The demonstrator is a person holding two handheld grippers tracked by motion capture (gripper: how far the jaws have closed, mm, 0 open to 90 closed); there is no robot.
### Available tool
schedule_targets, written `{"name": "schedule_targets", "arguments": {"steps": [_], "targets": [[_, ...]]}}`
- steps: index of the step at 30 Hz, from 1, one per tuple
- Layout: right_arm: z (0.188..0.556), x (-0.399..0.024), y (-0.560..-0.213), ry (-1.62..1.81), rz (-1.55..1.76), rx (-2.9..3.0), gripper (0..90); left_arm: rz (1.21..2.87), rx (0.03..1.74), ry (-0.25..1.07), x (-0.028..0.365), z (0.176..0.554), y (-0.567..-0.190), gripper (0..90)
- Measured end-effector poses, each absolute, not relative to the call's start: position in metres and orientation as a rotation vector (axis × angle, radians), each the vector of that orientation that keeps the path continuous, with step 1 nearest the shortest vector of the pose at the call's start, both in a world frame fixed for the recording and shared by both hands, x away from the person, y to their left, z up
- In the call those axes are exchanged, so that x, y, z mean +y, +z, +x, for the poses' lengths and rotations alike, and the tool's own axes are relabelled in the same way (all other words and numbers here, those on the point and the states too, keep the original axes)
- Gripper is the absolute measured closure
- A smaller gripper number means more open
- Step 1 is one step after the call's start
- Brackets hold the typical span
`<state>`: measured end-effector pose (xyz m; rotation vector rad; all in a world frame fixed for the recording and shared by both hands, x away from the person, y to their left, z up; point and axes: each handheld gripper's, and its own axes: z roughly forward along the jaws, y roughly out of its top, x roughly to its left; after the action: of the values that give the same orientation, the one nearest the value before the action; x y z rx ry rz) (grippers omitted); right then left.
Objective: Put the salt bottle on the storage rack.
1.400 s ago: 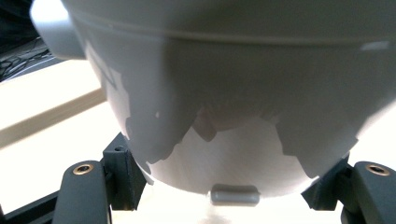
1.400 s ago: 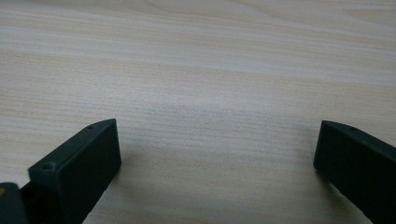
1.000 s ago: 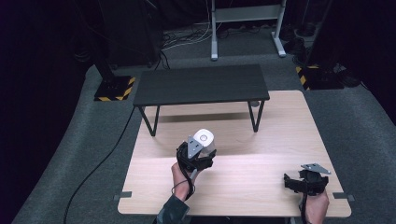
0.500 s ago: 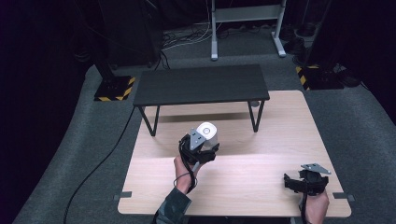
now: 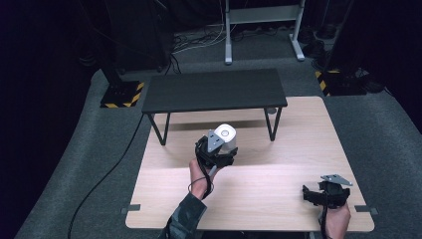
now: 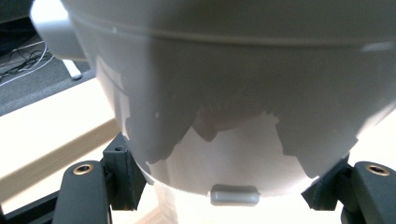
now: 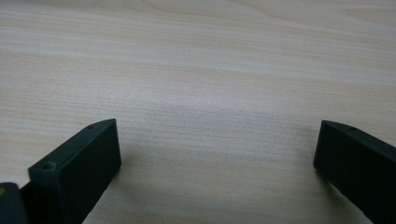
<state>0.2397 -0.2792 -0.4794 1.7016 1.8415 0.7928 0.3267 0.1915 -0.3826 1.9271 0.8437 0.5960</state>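
Between the left gripper's [image 5: 221, 149] black jaws, clamped and raised over the pale wooden table [image 5: 298, 149]: smooth white rounded plastic canister [image 6: 224, 93], long axis upright, circular top skyward. Farther right, near the table's front edge, right gripper [image 7: 217, 154] spread wide, empty. Beyond, matte black bench [image 5: 214, 90].

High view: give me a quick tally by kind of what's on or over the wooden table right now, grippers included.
Grippers: 2, the left gripper and the right gripper
White round objects: 1, the white container held between the left jaws
Black low benches: 1, the black bench standing on the wooden table
Total: 4
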Motion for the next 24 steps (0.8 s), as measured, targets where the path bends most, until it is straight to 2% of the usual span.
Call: {"name": "schedule_targets", "arguments": {"steps": [24], "targets": [[0.24, -0.279, -0.479, 0.791, 1.704, 1.839, 0.0, 1.953, 0.831, 0.582, 0.177, 0.359, -0.367, 30.0]]}}
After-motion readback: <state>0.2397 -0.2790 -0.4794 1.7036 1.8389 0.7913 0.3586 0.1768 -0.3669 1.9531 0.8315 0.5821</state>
